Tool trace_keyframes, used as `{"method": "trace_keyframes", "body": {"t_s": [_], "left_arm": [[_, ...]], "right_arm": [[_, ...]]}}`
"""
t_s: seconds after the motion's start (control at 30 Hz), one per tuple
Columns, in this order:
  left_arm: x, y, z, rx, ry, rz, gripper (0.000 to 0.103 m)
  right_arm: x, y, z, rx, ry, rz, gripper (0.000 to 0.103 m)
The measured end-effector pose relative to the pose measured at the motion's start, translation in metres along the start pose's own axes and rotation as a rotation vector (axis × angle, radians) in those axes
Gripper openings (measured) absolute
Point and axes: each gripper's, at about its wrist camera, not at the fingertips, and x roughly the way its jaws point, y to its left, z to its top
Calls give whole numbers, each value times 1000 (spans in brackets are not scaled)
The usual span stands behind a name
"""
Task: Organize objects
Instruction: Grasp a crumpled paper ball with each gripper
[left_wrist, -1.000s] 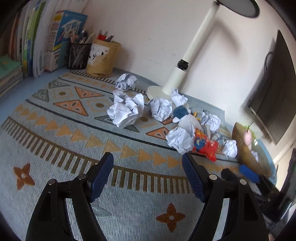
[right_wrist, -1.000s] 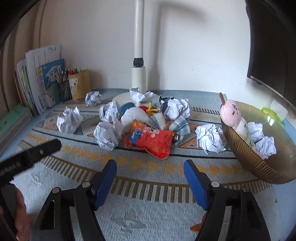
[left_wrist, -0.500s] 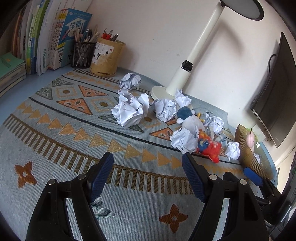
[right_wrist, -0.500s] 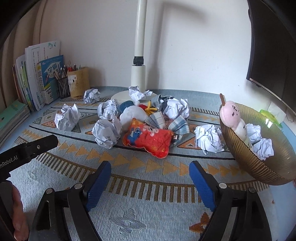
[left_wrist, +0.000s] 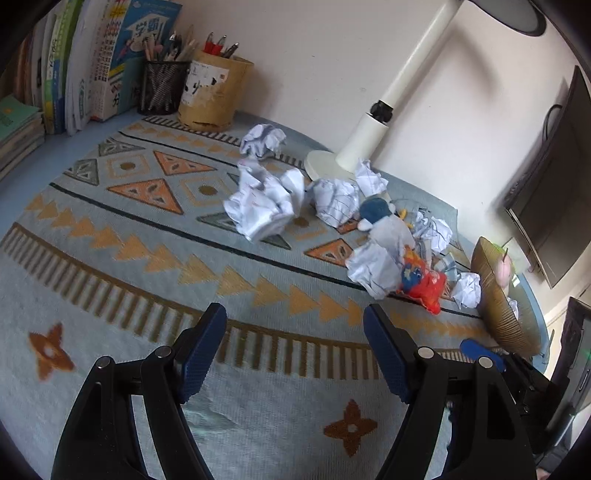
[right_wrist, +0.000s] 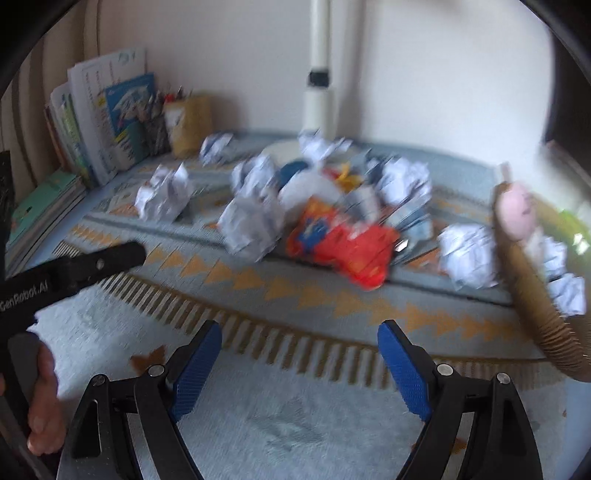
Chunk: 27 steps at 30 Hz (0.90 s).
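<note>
Several crumpled paper balls lie on the patterned mat, one large ball (left_wrist: 262, 206) nearest the left side. Among them lie a red snack bag (left_wrist: 424, 282), also in the right wrist view (right_wrist: 343, 243), and a blue-and-white plush (left_wrist: 380, 218). A brown ribbed bowl (right_wrist: 532, 295) at the right holds a pink toy (right_wrist: 515, 214) and paper balls. My left gripper (left_wrist: 295, 350) is open and empty above the mat's near part. My right gripper (right_wrist: 299, 363) is open and empty, short of the pile. The right wrist view is blurred.
A white lamp base (left_wrist: 328, 162) stands behind the pile. Pen holders (left_wrist: 214, 92) and upright books (left_wrist: 92, 62) line the back left. A dark monitor (left_wrist: 554, 177) stands at the right. The left gripper's body (right_wrist: 70, 273) shows at the left of the right wrist view.
Both grippers have pulled back slightly and stay open. The right wrist view has turned blurred from motion and the pile now sits a little closer and higher in it.
</note>
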Motion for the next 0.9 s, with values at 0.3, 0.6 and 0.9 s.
{"method": "trace_keyframes", "body": {"t_s": [0.3,0.6,0.9], "left_arm": [[41,7,57,156,90,89,75],[81,10,64,143,93,40,60],[53,-13,51,218,-8,18,46]], "right_arm": [[30,37,51,-76,18,6,85],[78,40,71,-28,-4,-1,56],[54,27,64,41,-74,-5,53]]}}
